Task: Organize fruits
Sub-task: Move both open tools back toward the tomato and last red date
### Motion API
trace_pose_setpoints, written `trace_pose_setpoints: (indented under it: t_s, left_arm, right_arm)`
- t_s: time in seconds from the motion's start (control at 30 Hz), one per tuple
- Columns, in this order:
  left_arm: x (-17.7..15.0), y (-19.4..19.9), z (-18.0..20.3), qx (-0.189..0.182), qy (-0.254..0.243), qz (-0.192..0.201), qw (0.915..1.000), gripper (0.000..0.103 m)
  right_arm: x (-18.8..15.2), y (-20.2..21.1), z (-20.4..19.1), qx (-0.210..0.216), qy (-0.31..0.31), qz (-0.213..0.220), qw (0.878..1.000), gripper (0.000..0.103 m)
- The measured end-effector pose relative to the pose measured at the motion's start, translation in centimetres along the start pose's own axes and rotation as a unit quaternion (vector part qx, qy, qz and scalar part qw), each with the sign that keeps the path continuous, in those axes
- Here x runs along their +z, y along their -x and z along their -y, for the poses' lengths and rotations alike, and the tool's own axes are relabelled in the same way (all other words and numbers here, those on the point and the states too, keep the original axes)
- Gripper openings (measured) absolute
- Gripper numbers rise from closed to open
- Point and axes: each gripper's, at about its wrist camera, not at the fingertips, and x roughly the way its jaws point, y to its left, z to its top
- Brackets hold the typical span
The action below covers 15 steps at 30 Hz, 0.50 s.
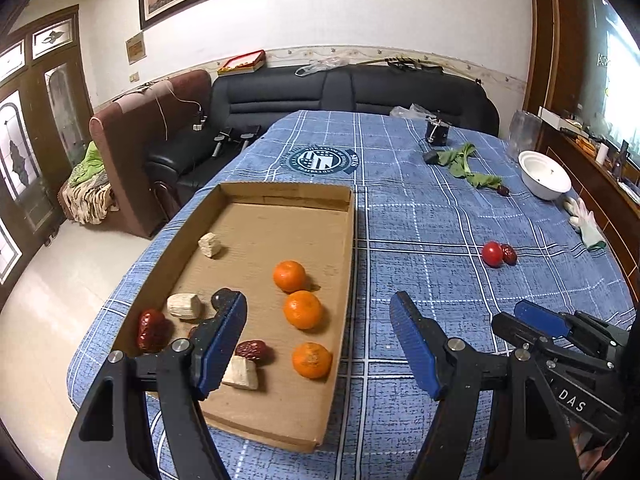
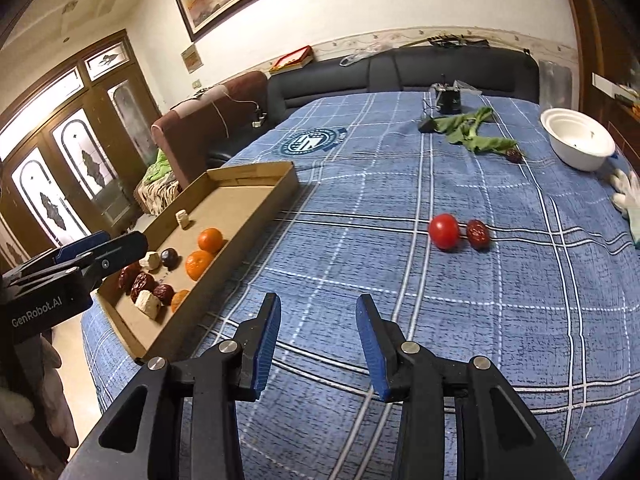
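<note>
A shallow cardboard tray [image 1: 348, 248] [image 2: 256, 216] sits on the blue checked tablecloth at the left. It holds three oranges [image 1: 303, 309] [image 2: 199, 264], several red dates [image 1: 152, 330] [image 2: 142, 282], pale chunks [image 1: 184, 306] and a dark round fruit [image 2: 169, 257]. A red tomato [image 1: 492, 253] [image 2: 444, 231] and a red date [image 1: 509, 254] [image 2: 478, 233] lie touching on the cloth to the right. My left gripper [image 1: 320, 324] is open and empty above the tray's right edge. My right gripper [image 2: 318, 320] is open and empty over bare cloth, short of the tomato.
A white bowl [image 1: 544, 176] [image 2: 578, 144], a white glove [image 2: 630, 200], green leaves [image 1: 466, 164] [image 2: 474, 134] with another date [image 2: 514, 155], and a small dark box [image 2: 448, 100] lie at the far right. A black sofa [image 1: 320, 92] stands behind the table.
</note>
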Motion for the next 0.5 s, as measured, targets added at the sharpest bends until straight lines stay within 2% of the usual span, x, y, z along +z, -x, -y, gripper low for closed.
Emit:
trace_pose_setpoints:
  t_s: [0.13, 0.27, 0.43, 0.5]
  left_arm:
    - [0.1, -0.9, 0.2, -0.009, -0.003, -0.013, 0.9999, 0.074]
    - [0.2, -1.6, -0.5, -0.007, 0.007, -0.019, 0.9998, 0.074]
    - [-0.1, -3.1, -0.2, -0.022, 0.018, -0.04, 0.9988, 0.074]
    - [-0.2, -3.8, 0.8, -0.032, 0.012, -0.049, 0.9982, 0.074]
  right_arm:
    - [0.0, 0.1, 1.1, -0.008, -0.002, -0.002, 1.0, 0.043]
    - [0.2, 0.7, 3.2, -0.034, -0.005, -0.001, 0.999, 0.043]
    - [1.4, 0.8, 8.0, -0.102, -0.03, -0.007, 0.994, 0.043]
    - [2.2, 0.2, 9.7, -0.116, -0.043, -0.014, 0.992, 0.043]
